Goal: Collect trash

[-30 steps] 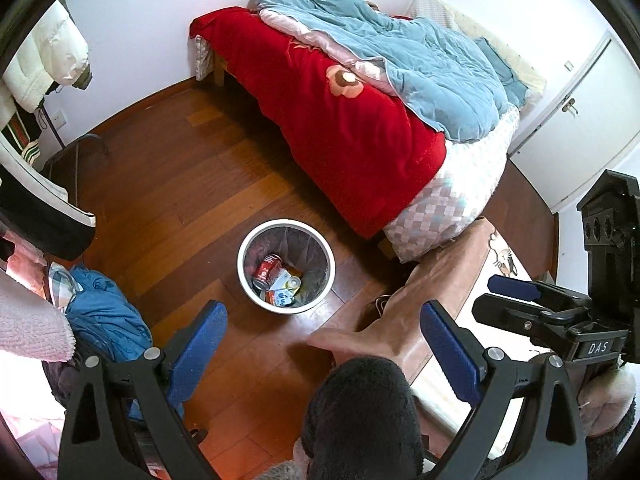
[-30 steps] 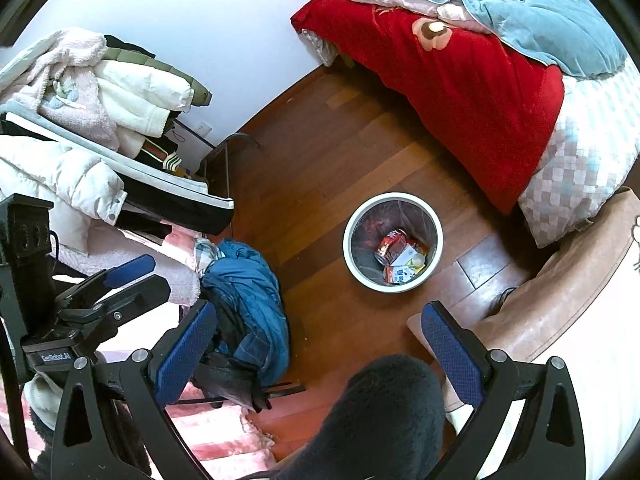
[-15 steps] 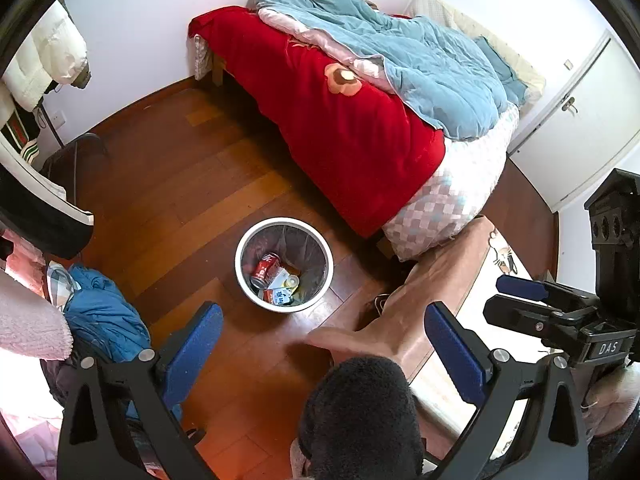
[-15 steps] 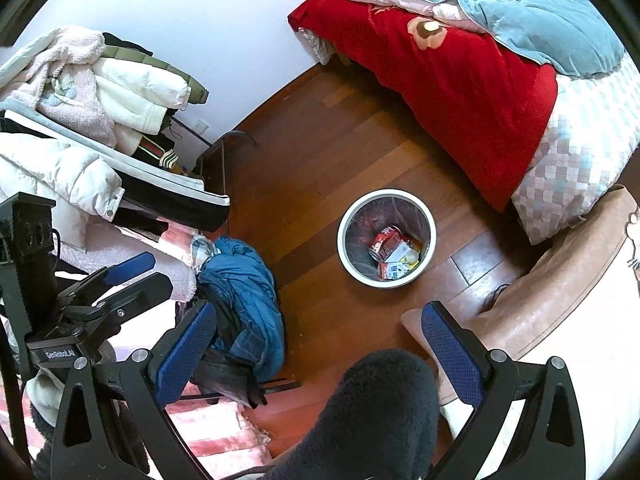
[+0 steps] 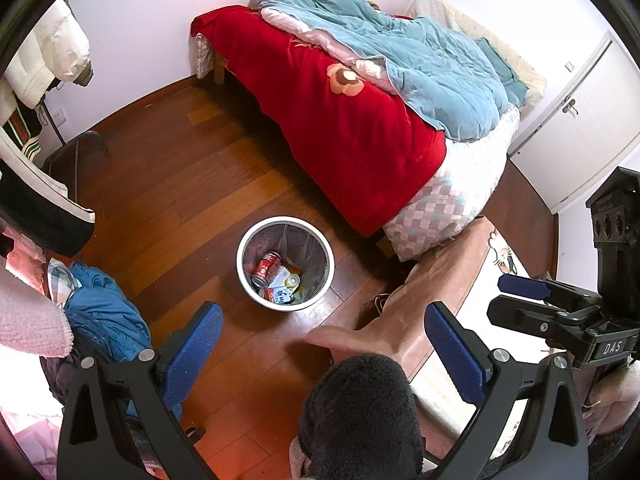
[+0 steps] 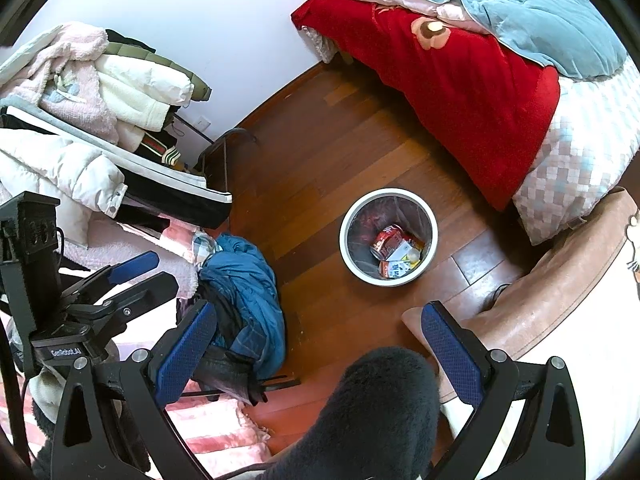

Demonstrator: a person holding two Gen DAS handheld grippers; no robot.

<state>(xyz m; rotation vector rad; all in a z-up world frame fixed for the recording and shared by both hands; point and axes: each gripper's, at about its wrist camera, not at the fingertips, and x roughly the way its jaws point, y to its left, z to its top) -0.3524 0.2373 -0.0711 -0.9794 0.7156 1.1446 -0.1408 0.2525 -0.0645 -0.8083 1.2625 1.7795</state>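
The bed (image 5: 360,120) and the clothes pile (image 6: 100,120) border a free strip of wooden floor (image 5: 180,184). Between them stands the white trash bin (image 5: 285,264), probably light and stiff; its rim looks best to grasp. Inside lie a red can (image 5: 266,269) and cartons. The left gripper (image 5: 320,356) and right gripper (image 6: 320,352) are wide apart, holding nothing.

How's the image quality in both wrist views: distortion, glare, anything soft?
Left wrist view: strong fisheye bend, black corners; the bin is sharp, the dark fuzzy thing at the bottom soft; a glossy patch on the floor. Right wrist view: same bend; daylight glare on the floor beside the bin; the white jackets look nearly blown out.
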